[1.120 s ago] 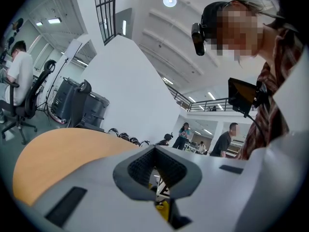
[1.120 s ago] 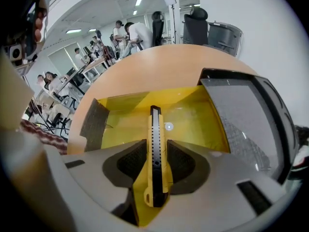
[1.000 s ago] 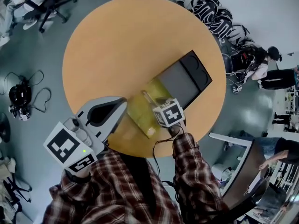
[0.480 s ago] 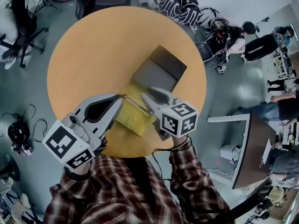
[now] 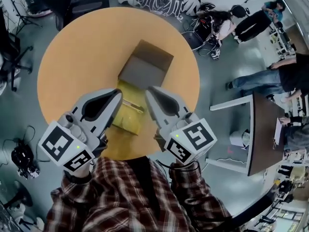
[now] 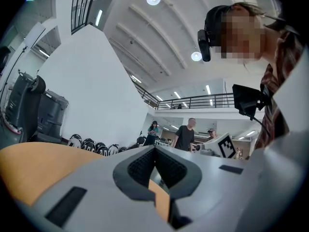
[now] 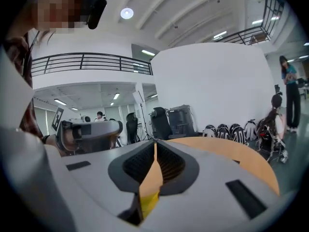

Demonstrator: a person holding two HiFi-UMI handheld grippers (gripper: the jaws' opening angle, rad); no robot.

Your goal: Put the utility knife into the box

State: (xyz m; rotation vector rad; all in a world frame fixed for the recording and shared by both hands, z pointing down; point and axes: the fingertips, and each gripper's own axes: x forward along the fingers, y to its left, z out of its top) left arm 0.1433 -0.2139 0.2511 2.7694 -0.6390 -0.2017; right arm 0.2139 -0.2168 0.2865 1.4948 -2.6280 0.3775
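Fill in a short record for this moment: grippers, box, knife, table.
left gripper: jaws together, empty, held over the table
right gripper: jaws have just been closing, now together, nothing between them
box: yellow, open, on the table, seen between the two grippers in the head view
lid: grey, laid open on the far side of the box
utility knife: likely the slim thing lying in the box; too small to be sure
table: round, orange
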